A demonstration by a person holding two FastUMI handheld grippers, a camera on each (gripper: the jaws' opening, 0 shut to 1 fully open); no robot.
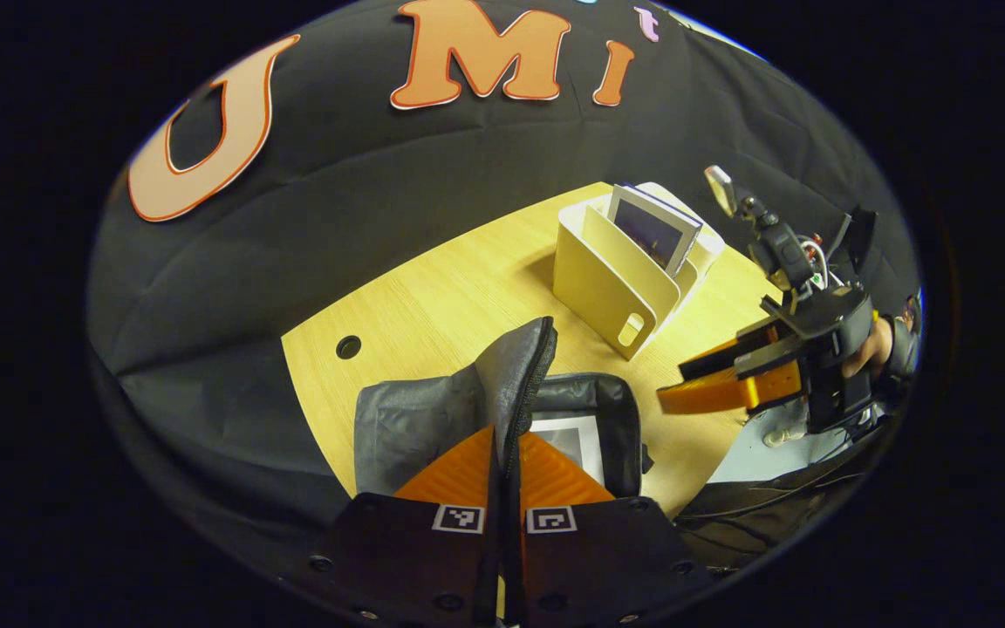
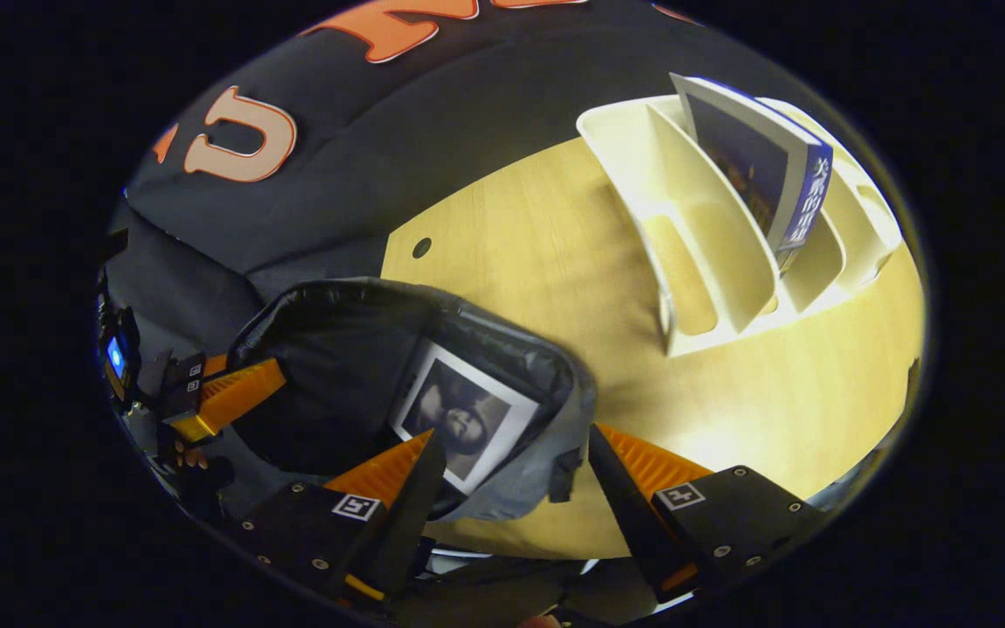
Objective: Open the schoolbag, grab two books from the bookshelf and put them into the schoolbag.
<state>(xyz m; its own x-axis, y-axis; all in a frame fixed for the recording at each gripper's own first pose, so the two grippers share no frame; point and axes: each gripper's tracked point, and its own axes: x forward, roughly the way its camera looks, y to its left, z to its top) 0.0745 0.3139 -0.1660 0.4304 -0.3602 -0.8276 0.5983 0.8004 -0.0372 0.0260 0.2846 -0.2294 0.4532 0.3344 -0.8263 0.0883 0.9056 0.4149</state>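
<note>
Left claw (image 1: 502,453) clamped on schoolbag (image 2: 433,349) flap, holding it open, 1 book (image 2: 465,420) inside | right claw (image 2: 511,462) apart, empty, above bag mouth | second book (image 2: 760,166) upright in bookshelf (image 2: 703,262), ahead-right of right claw, which we judge nearer.

Two books (image 2: 468,423) (image 2: 764,166) (one bagged), one bookshelf (image 2: 712,262).

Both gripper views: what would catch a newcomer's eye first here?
The open schoolbag lies on the wooden table, a book already inside. The left gripper pinches the bag's raised flap. Beyond stands a white bookshelf holding one more book.
</note>
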